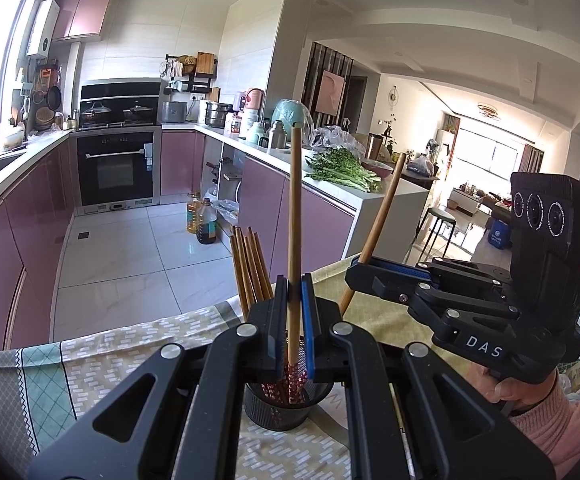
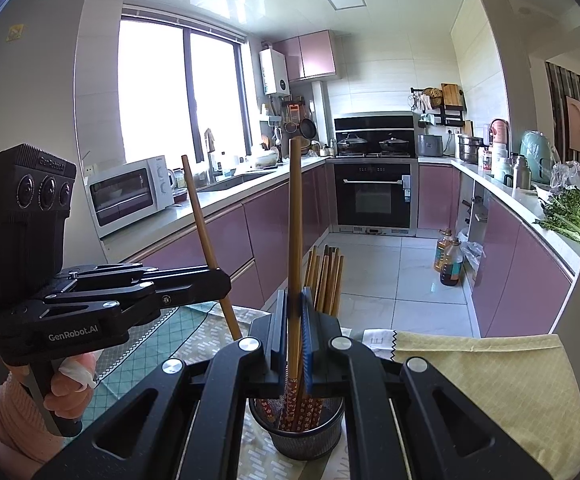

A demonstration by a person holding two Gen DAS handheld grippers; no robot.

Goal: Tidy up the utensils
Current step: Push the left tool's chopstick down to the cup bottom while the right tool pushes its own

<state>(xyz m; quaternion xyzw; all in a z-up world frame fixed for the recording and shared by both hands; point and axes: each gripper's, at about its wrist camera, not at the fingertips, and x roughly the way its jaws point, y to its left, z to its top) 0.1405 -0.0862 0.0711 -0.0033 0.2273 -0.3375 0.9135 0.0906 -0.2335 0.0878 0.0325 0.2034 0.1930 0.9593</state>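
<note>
Chopsticks already stand in the mesh cup (image 2: 298, 432) on the table (image 2: 490, 380) — that bundle (image 2: 326, 280) is sorted. My left gripper (image 1: 295, 320) has its jaws clamped on one chopstick (image 1: 295, 208), upright, its patterned tip down inside the cup. My right gripper (image 2: 295, 320) grips a second chopstick (image 2: 295, 220) the same way, tip in the cup. Remaining, as I judge it — release both. Other loose utensils are not visible.
</note>
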